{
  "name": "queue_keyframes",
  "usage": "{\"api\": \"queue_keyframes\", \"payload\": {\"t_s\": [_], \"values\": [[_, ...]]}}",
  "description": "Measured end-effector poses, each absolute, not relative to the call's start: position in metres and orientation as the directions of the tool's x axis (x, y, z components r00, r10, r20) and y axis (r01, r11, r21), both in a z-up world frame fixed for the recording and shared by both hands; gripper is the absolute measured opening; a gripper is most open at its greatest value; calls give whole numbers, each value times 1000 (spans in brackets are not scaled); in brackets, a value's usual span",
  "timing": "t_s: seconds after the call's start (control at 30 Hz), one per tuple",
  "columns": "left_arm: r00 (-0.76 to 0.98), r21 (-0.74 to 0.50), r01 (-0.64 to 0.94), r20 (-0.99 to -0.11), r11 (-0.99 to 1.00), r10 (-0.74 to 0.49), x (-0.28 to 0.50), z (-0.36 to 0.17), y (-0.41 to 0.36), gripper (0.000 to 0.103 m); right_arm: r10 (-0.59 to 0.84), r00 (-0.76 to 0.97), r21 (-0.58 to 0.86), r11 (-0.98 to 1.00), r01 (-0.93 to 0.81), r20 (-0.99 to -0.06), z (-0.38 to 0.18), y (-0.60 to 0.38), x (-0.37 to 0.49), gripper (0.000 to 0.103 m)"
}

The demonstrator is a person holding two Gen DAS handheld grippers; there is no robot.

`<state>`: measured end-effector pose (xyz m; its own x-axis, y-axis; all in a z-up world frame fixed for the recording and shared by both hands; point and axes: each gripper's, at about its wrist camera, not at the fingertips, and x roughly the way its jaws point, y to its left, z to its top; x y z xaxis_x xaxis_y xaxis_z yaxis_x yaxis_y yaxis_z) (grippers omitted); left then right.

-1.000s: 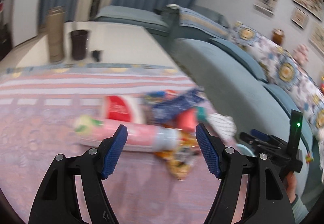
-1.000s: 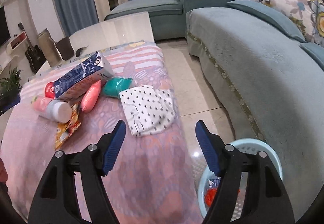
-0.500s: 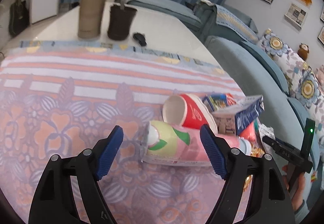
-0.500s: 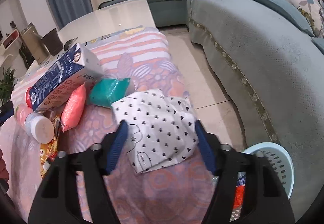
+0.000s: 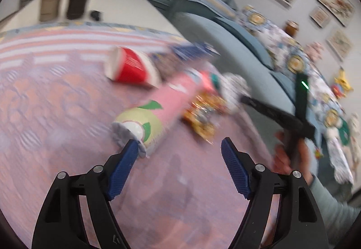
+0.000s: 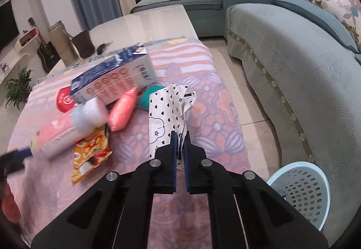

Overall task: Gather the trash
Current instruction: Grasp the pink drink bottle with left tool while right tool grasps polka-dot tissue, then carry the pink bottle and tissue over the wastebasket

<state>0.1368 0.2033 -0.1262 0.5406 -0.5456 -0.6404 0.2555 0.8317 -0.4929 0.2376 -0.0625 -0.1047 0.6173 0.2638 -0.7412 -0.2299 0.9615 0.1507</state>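
Observation:
My right gripper (image 6: 179, 136) is shut on the near edge of a white wrapper with black hearts (image 6: 168, 113) and lifts it off the patterned tablecloth (image 6: 216, 118). Beside it lie a blue carton (image 6: 112, 82), a pink pouch (image 6: 123, 110), a teal packet (image 6: 149, 95), an orange snack bag (image 6: 90, 154) and a pink tube (image 6: 61, 134). My left gripper (image 5: 179, 147) is open and empty; its left finger touches the tube's flat end (image 5: 140, 127). A red paper cup (image 5: 130, 68) lies beyond the tube.
A light blue basket (image 6: 300, 190) stands on the floor at the table's right edge, by the blue sofa (image 6: 293, 57). A thermos (image 6: 61, 41) and a dark cup (image 6: 84, 44) stand at the far end of the table.
My right gripper has closed on the heart-print wrapper and raised it. My left gripper has swung right, and the pink tube now lies diagonally at its left finger.

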Motion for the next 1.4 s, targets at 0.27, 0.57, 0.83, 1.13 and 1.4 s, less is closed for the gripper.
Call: {"api": "queue_keyframes", "payload": {"t_s": [0.27,0.57,0.83,1.13,1.4], "values": [[537,-405,407,-619,819,-573,102,-92,163,73,288,638,170,956,-241,-714,-86,-71,217,4],[612,-191,254,-728,948,-310,186,-99,168,69,320,650,170,944,-284,-689,-72,-71,196,4],[522,-161,215,-815,963,-253,221,-133,161,53,332,648,155,936,-316,-685,-70,-64,189,4],[461,-69,222,-871,973,-166,224,-141,144,51,344,656,170,934,-315,-671,-61,-70,178,4],[507,-216,202,-812,955,-291,211,-129,147,47,346,684,186,936,-298,-642,-49,-87,165,4]]}}
